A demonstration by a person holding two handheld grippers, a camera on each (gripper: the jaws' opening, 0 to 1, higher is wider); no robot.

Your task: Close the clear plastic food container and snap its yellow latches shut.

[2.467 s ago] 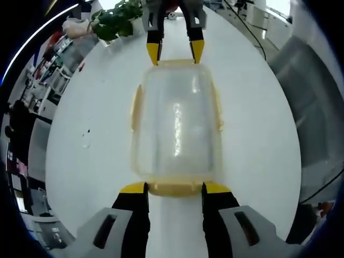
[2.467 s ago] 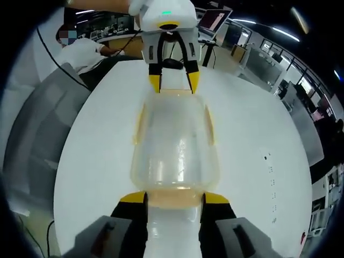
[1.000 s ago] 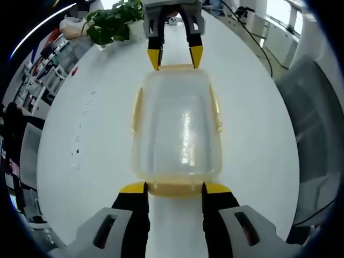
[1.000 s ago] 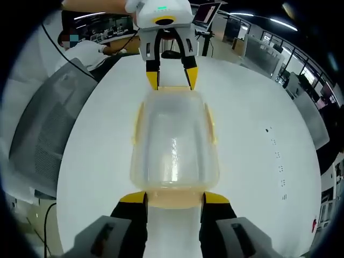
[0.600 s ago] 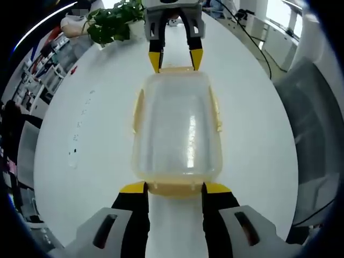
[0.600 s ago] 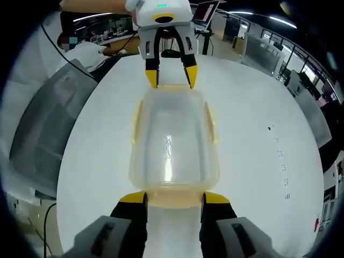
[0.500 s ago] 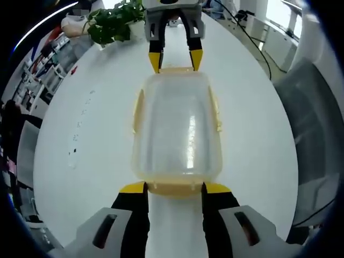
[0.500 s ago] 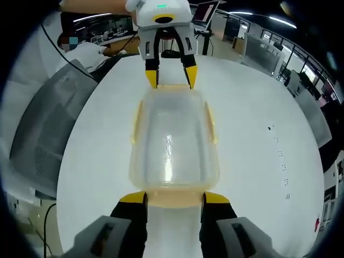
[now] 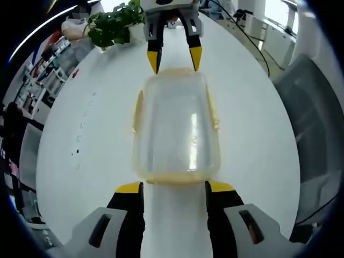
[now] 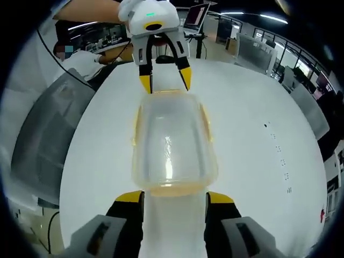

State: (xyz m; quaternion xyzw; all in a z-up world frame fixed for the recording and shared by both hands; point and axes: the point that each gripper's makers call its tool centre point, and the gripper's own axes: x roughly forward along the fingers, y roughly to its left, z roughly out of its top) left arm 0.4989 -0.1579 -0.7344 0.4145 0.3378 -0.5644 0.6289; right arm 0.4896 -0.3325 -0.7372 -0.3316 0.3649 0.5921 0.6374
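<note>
The lidded container [image 9: 176, 126] sits mid-desk [image 9: 86, 134] between the two claws, one at each short end; the left claw [image 9: 174, 187] and right claw [image 10: 174, 198] are both spread apart, clamped on nothing, tips just off the end latches [image 9: 174, 179]. Side latches [image 9: 137, 110] look splayed, so likely unsnapped. Risk: with nothing pinned, a one-sided push could skid the light box across the slick desk or pop the lid askew.
</note>
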